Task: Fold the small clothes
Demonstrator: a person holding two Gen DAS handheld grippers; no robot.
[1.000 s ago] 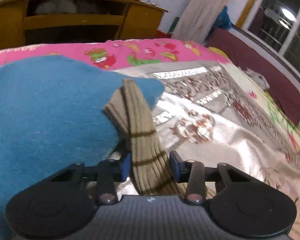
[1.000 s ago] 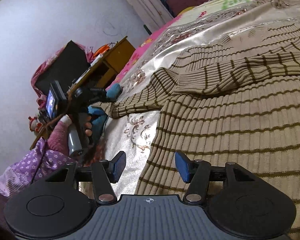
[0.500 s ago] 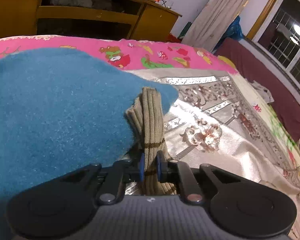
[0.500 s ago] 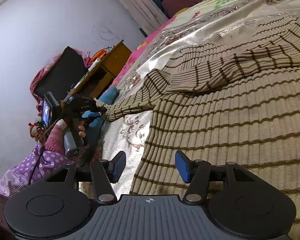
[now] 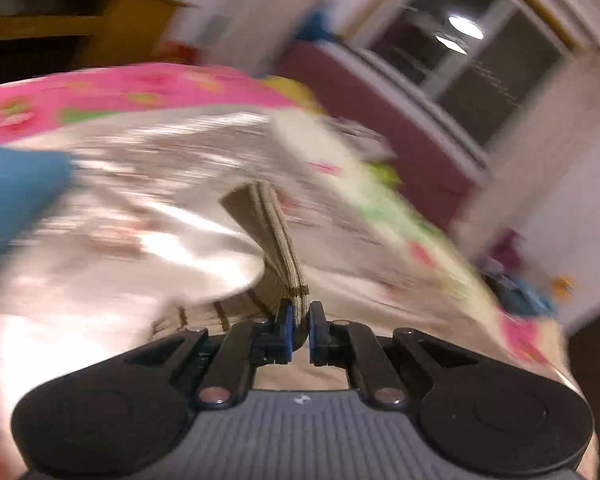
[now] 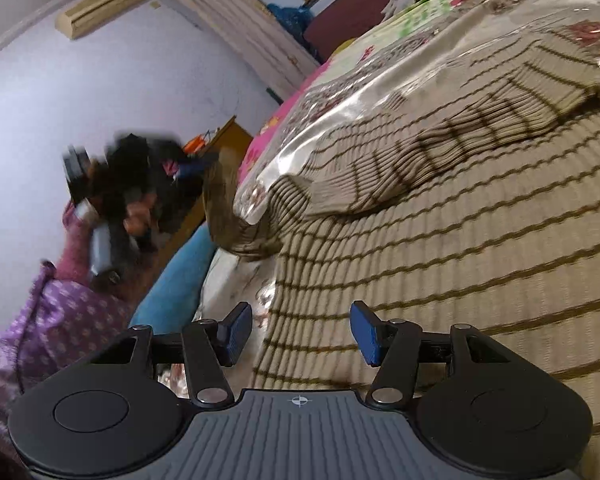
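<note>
On the left wrist view, the left gripper (image 5: 298, 322) is clenched on the cuff of a striped sleeve (image 5: 274, 240), raised off the shiny bedspread (image 5: 100, 272); background blurred. On the right wrist view, the right gripper (image 6: 298, 332) stands released, nothing between its pads, over the striped sweater (image 6: 460, 248) spread flat on the bed.

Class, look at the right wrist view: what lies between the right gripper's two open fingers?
In the right wrist view, the right gripper stands open over the striped sweater; its edge, with shiny bedspread beside it, shows between the fingers, not gripped.
</note>
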